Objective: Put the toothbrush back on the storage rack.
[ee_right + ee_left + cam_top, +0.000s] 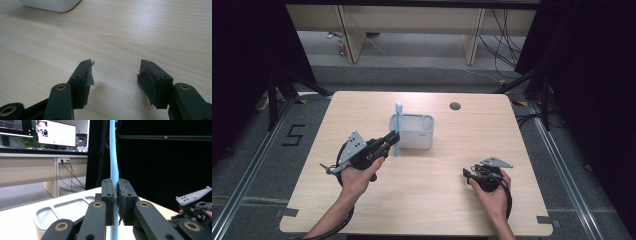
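On the wooden table (422, 195) stands a white compartmented holder (412, 131), a little behind centre, and everything here turns on how the toothbrush sits relative to it. The left gripper (393, 138), clamped tight on the light-blue toothbrush (397, 131), holds it upright, long axis vertical, bristle head on top, just at the holder's front left corner. In the left gripper view the handle (114, 170) runs straight up between the pressed pads, with the holder's open compartments (65, 210) lying low and to the left. The left hand is plainly nearer; I'd judge a short carry over the rim, then down. The right gripper (113, 75) rests well apart, jaws spread over bare wood.
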Available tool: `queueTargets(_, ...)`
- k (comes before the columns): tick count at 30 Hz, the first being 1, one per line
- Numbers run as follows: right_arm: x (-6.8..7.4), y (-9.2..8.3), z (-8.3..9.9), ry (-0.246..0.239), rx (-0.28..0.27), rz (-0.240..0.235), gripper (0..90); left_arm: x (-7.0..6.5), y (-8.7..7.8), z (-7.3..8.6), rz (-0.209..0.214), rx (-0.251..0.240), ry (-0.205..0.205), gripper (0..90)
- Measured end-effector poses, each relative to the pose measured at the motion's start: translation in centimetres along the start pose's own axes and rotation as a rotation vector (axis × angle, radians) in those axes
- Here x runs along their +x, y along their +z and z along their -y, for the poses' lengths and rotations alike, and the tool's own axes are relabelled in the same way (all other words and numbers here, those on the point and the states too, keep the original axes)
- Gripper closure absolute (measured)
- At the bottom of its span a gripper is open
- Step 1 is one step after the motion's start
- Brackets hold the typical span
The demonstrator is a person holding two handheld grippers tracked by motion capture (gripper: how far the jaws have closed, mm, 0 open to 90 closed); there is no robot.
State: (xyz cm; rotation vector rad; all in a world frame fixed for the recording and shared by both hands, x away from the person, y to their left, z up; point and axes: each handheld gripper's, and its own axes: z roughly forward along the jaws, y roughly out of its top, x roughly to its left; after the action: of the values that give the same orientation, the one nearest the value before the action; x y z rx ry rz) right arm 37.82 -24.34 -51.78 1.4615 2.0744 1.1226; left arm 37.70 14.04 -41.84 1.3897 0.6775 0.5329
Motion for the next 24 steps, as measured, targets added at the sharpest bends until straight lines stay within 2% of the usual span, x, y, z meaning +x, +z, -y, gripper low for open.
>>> queueTargets(7, 0.1, -0.1, 0.0, -0.003, 0.01, 0.008, 44.4, 0.4, 0.5, -0.4, -0.025, -0.028, 0.019, 83.3)
queueTargets(13, 0.0, -0.1, 0.0, -0.004, 0.011, 0.007, 44.3, 0.6, 1.2, -0.7, -0.027, -0.036, 0.038, 83.3)
queueTargets(24, 0.1, -0.1, 0.0, -0.003, 0.015, 0.011, 44.2, 0.8, 2.2, -1.1, -0.038, -0.051, 0.044, 83.3)
